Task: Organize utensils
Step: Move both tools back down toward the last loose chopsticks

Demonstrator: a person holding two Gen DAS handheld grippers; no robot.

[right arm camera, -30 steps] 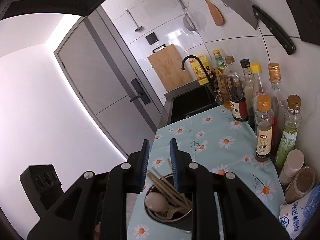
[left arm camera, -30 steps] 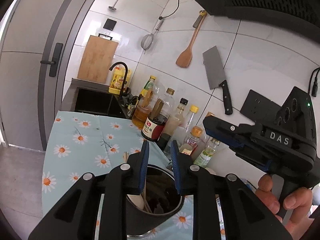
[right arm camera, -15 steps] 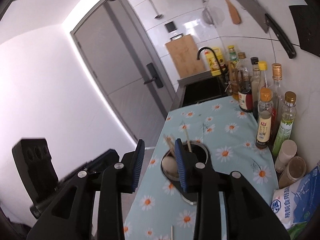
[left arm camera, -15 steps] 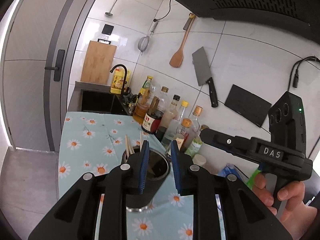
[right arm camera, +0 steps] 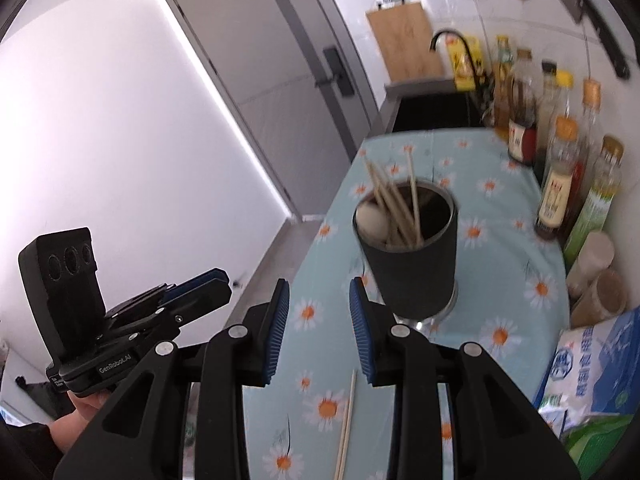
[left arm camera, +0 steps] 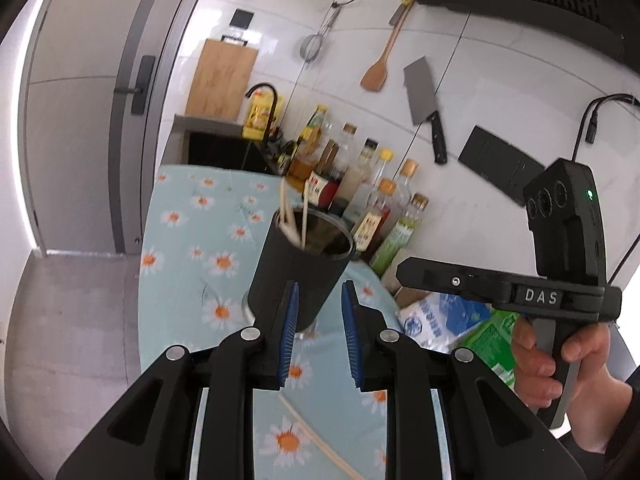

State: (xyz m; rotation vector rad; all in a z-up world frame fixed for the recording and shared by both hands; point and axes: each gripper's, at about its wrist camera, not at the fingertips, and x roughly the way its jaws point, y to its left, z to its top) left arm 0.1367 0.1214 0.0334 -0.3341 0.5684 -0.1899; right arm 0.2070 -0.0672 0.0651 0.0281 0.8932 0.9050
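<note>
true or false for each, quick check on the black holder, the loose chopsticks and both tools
1. The black utensil holder stands upright on the daisy tablecloth. True.
2. The holder is empty. False: chopsticks and a pale spoon sit inside.
3. The loose chopsticks lie on the cloth in front of the holder. True.
4. The right tool grips a chopstick. False: its jaws are open with nothing between them.
5. The left tool is shut on the holder. False: it is open, nothing clamped.
</note>
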